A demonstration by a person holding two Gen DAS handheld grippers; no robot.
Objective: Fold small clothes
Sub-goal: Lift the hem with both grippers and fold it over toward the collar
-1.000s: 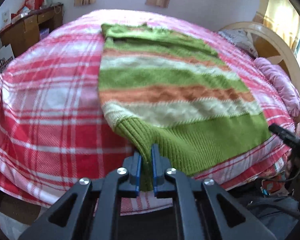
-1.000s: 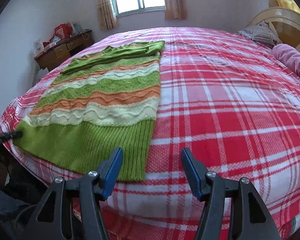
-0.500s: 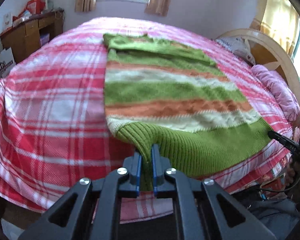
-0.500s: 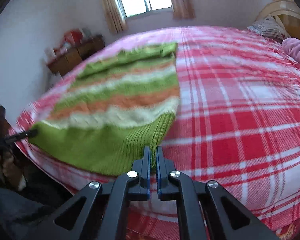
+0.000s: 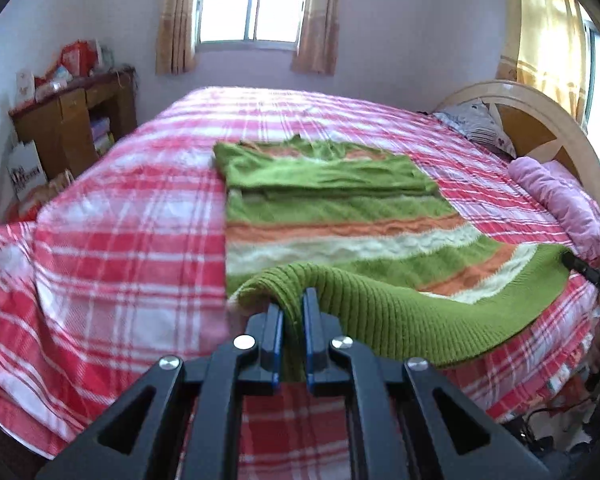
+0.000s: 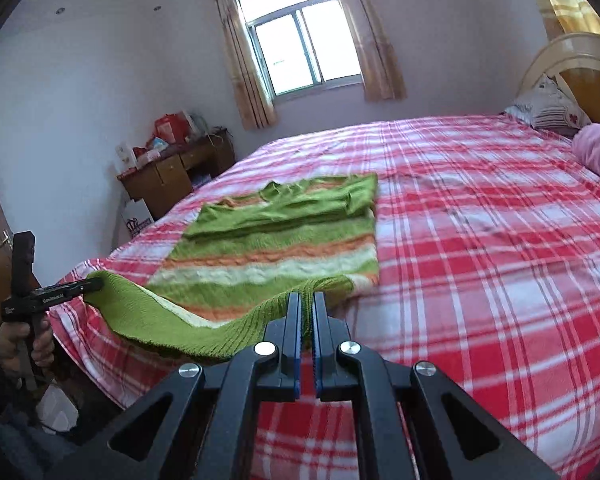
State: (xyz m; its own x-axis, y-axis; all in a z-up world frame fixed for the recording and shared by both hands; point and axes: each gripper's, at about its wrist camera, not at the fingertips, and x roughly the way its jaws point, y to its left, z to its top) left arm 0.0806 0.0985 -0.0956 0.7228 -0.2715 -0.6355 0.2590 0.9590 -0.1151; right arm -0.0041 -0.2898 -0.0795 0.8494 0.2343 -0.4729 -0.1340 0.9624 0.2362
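Knitwear, a striped green sweater point(image 5: 340, 216), lies mid-frame on the plaid bed point(image 5: 120, 240), soft and saggy, so its ribbed hem corners are the sensible holds. Left gripper point(image 5: 292, 304) and right gripper point(image 6: 307, 300) each pinch one corner, hem raised. Only the right view shows the holder's hand point(image 6: 20, 344) at lower left.

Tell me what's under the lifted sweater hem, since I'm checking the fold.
Under the raised hem lie the sweater's own striped body and the plaid bedspread. Whatever lies beneath the flat sweater is covered. Left gripper and right gripper pinch the hem.
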